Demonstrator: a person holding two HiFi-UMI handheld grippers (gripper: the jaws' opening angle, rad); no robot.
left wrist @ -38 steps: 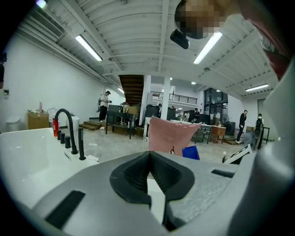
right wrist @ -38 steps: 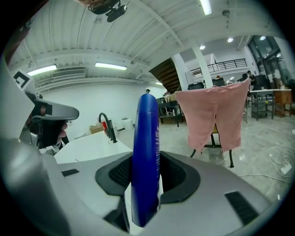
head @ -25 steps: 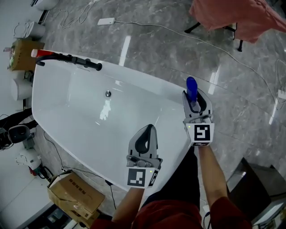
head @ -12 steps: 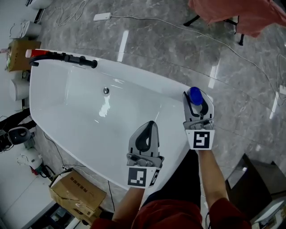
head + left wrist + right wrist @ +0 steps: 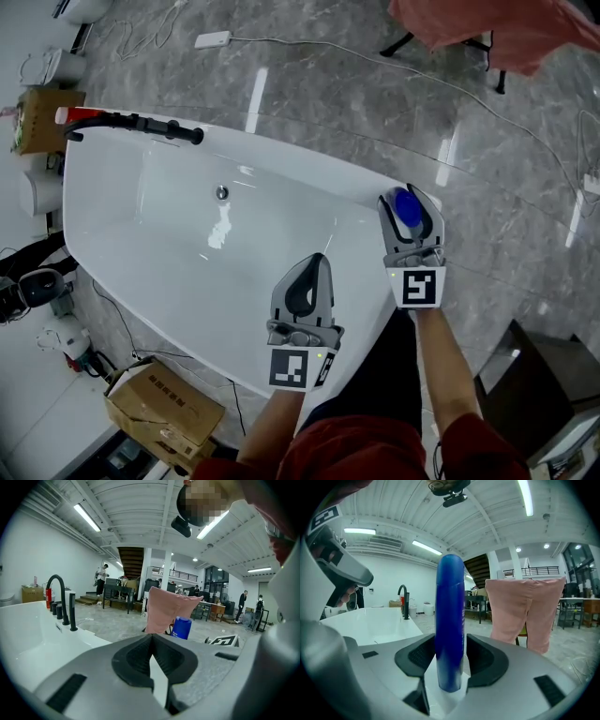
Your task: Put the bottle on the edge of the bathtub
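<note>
A pink cloth (image 5: 487, 23) is hanging at the far right above the grey marble floor (image 5: 337, 103), and a white cable (image 5: 347, 56) is running across that floor from a white power strip (image 5: 214, 38). One cardboard box (image 5: 164, 408) is sitting at the near left among dark cords, while another (image 5: 37, 114) is standing farther off on the left, near a black tap (image 5: 141, 122). In the left gripper view, people (image 5: 101, 576) are standing in the background under long ceiling lights (image 5: 86, 517) that are glowing.
</note>
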